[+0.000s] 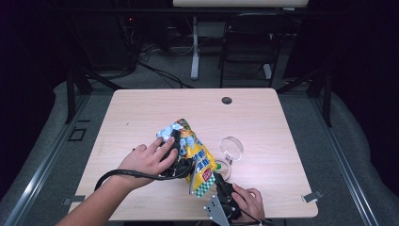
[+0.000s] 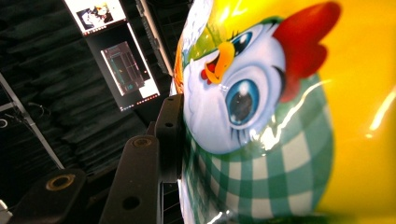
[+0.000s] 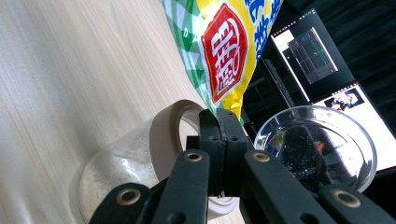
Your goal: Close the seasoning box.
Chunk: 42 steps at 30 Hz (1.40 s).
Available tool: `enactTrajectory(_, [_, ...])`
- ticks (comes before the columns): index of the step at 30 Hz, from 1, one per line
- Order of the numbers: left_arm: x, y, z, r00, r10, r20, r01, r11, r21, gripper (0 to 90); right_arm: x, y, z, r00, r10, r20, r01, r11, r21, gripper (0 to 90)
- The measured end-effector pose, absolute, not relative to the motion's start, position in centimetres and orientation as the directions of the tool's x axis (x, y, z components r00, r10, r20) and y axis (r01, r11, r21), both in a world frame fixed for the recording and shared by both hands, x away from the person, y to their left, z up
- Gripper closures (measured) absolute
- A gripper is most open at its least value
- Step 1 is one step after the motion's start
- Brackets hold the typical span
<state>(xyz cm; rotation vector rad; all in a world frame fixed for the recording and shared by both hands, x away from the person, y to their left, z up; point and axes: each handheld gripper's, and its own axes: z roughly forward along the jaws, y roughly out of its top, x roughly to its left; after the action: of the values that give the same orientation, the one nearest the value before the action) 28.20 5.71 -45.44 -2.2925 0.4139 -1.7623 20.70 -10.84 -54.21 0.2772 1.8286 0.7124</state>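
You had one snack bag, yellow with green check and a cartoon chicken, held up off the table near its middle, toward the 6 o'clock edge. Your left gripper was partly closed across the bag's puffy body, one jaw pressed flat against the film. Your right gripper had its jaws fully together, pinching the bag's bottom corner at 5 o'clock.

I'd judge the bag light, soft and slippery: glossy film that crinkles and yields, with fragile contents. The flat sealed edges gave the surest hold; squeezing the middle risked crushing.

At 3 o'clock of the bag I counted two clear containers: one jar with a tan rim lying on its side, and one clear round dish just beyond.
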Motion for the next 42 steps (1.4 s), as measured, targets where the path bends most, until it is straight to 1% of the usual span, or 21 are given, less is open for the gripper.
enactTrajectory(1, [28.19, 5.67, -45.42, 0.224, -0.359, 0.906, -0.093, -0.933, -0.347, 62.5, 20.63, -10.86, -54.12, -0.367, 0.503, -0.783, -0.141, 0.802, 0.581, 90.0])
enactTrajectory(2, [28.2, 5.7, -45.46, 0.232, -0.354, 0.906, -0.088, -0.935, -0.343, 62.5, 20.53, -10.89, -53.99, -0.361, 0.492, -0.792, -0.13, 0.815, 0.565, 90.0])
enactTrajectory(5, [28.21, 5.65, -45.41, 0.222, -0.362, 0.905, -0.095, -0.932, -0.35, 62.5, 20.58, -10.86, -54.06, -0.365, 0.499, -0.786, -0.136, 0.807, 0.575, 90.0])
enactTrajectory(10, [28.19, 5.67, -45.51, 0.232, -0.356, 0.905, -0.088, -0.934, -0.345, 62.5, 20.6, -10.8, -54.15, -0.37, 0.503, -0.781, -0.14, 0.801, 0.582, 90.0])
enactTrajectory(16, [28.18, 5.61, -45.49, 0.237, -0.364, 0.901, -0.085, -0.931, -0.354, 62.6, 20.53, -10.78, -54.08, -0.368, 0.494, -0.788, -0.132, 0.811, 0.57, 90.0])
enactTrajectory(21, [28.15, 5.58, -45.5, 0.227, -0.373, 0.9, -0.086, -0.928, -0.363, 62.6, 20.61, -10.71, -54.26, -0.374, 0.503, -0.779, -0.143, 0.799, 0.585, 89.9])
enactTrajectory(24, [28.11, 5.51, -45.49, 0.223, -0.38, 0.898, -0.084, -0.925, -0.371, 62.7, 20.52, -10.7, -54.17, -0.372, 0.492, -0.787, -0.136, 0.81, 0.57, 89.9])
enactTrajectory(26, [28.06, 5.42, -45.49, 0.205, -0.388, 0.899, -0.089, -0.922, -0.378, 62.7, 20.59, -10.66, -54.29, -0.375, 0.499, -0.781, -0.143, 0.801, 0.581, 89.9])
enactTrajectory(31, [27.97, 5.36, -45.47, 0.206, -0.386, 0.899, -0.085, -0.923, -0.376, 62.7, 20.65, -10.64, -54.42, -0.382, 0.504, -0.774, -0.151, 0.793, 0.591, 89.8])
enactTrajectory(32, [27.96, 5.36, -45.46, 0.205, -0.386, 0.899, -0.085, -0.922, -0.377, 62.8, 20.54, -10.65, -54.28, -0.376, 0.494, -0.784, -0.14, 0.806, 0.575, 89.8])
enactTrajectory(36, [27.91, 5.28, -45.37, 0.191, -0.4, 0.897, -0.091, -0.917, -0.389, 62.8, 20.59, -10.59, -54.38, -0.378, 0.5, -0.779, -0.146, 0.799, 0.583, 89.7])
enactTrajectory(42, [27.89, 5.11, -45.24, 0.205, -0.4, 0.893, -0.086, -0.917, -0.391, 64.0, 20.57, -10.58, -54.37, -0.38, 0.502, -0.777, -0.144, 0.798, 0.585, 89.7])
